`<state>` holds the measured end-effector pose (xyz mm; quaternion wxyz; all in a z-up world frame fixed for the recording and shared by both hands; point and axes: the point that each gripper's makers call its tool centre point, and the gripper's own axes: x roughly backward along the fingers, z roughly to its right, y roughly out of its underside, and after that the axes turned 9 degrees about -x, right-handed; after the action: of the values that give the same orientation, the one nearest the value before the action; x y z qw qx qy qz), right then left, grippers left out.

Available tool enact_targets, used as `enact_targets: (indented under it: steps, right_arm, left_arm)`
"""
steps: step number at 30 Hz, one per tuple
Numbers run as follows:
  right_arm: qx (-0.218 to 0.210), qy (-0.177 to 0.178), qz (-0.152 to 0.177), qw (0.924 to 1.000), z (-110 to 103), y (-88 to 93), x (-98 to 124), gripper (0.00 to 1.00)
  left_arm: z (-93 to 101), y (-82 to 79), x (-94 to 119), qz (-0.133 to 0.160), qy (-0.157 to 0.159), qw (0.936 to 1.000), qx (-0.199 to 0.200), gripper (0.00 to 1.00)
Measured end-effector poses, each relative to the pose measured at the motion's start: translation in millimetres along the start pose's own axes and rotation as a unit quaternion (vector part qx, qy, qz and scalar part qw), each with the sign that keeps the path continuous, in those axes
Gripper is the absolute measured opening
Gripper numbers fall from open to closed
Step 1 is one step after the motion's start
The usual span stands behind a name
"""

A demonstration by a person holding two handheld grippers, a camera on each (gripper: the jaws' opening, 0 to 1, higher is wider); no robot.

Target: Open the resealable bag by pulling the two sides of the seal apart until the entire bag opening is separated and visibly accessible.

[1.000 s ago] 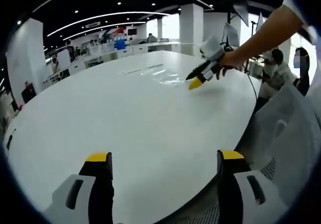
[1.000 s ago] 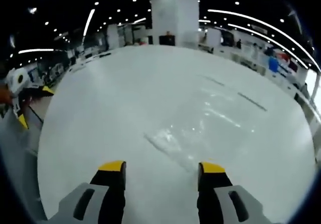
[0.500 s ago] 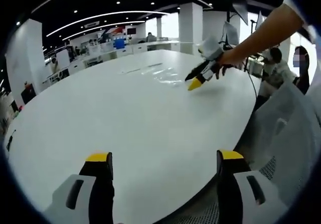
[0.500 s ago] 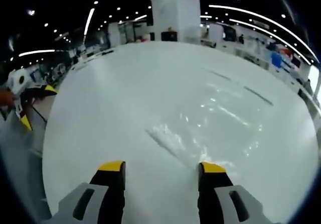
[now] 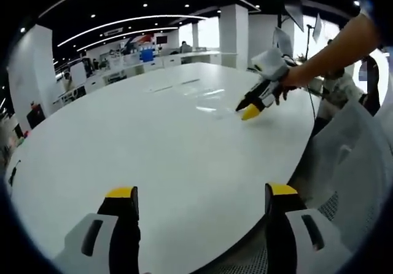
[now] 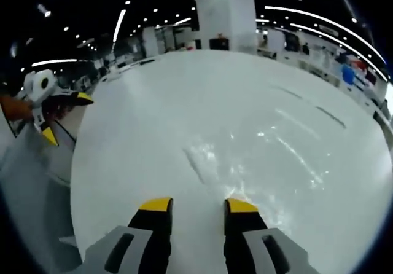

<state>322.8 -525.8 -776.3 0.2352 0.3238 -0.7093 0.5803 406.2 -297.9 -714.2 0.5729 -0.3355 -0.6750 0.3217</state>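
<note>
A clear resealable bag point(image 6: 245, 154) lies flat on the white table point(image 6: 153, 102), visible mostly as glints, and one edge shows as a faint line point(image 6: 198, 163). My right gripper point(image 6: 198, 206) hovers low just short of that edge, open, with a narrow gap between its jaws and nothing seen between them. In the left gripper view the bag point(image 5: 206, 94) lies far across the table, with the right gripper point(image 5: 252, 111) at its near right side, held by a hand. My left gripper point(image 5: 202, 194) stands wide open and empty over the table's near edge. It appears again as the left gripper point(image 6: 49, 117) at the far left.
The round table point(image 5: 153, 151) has two thin dark lines point(image 6: 310, 105) beyond the bag. A grey mesh chair point(image 5: 344, 163) stands at the table's right edge. Past it sits a person point(image 5: 341, 83). Desks and a white column point(image 6: 226, 16) stand behind.
My right gripper's jaws have drawn closer together, and it has shifted a little to the right beside the bag. The left gripper has stayed put.
</note>
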Motion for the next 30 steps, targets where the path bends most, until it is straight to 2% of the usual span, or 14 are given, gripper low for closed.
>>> enact_targets:
  steps: [6, 13, 18, 24, 27, 28, 30]
  right_arm:
    - [0.025, -0.004, -0.016, 0.9996, -14.4, 9.2, 2.0, 0.11]
    - [0.044, -0.013, -0.022, 0.9987, -37.5, 19.5, 3.6, 0.04]
    - [0.038, -0.021, -0.018, 0.9989, -47.5, 25.4, 6.0, 0.0]
    - [0.008, -0.031, -0.007, 0.9995, -55.9, 27.2, 6.4, 0.0]
    - [0.014, -0.035, -0.006, 0.9993, -64.0, 29.1, 5.9, 0.0]
    - [0.036, -0.032, -0.008, 0.9988, -65.3, 29.3, 5.6, 0.0]
    - [0.046, -0.034, -0.009, 0.9983, -70.1, 29.2, 5.4, 0.06]
  left_arm:
    - [-2.2, -2.5, 1.0, 0.005, -0.005, 1.0, -0.002, 0.83]
    - [-6.0, -1.5, 2.0, -0.004, -0.012, 0.9999, -0.001, 0.83]
    - [-5.7, -1.0, 3.2, -0.011, -0.006, 0.9999, -0.009, 0.83]
    - [-1.3, -6.2, 2.3, -0.018, 0.005, 0.9991, -0.039, 0.82]
    - [1.6, -14.0, 0.6, -0.014, 0.012, 0.999, -0.041, 0.81]
    - [2.4, -17.1, -0.2, -0.012, 0.015, 0.9988, -0.044, 0.81]
    - [2.4, -20.9, -1.4, -0.009, 0.017, 0.9986, -0.05, 0.81]
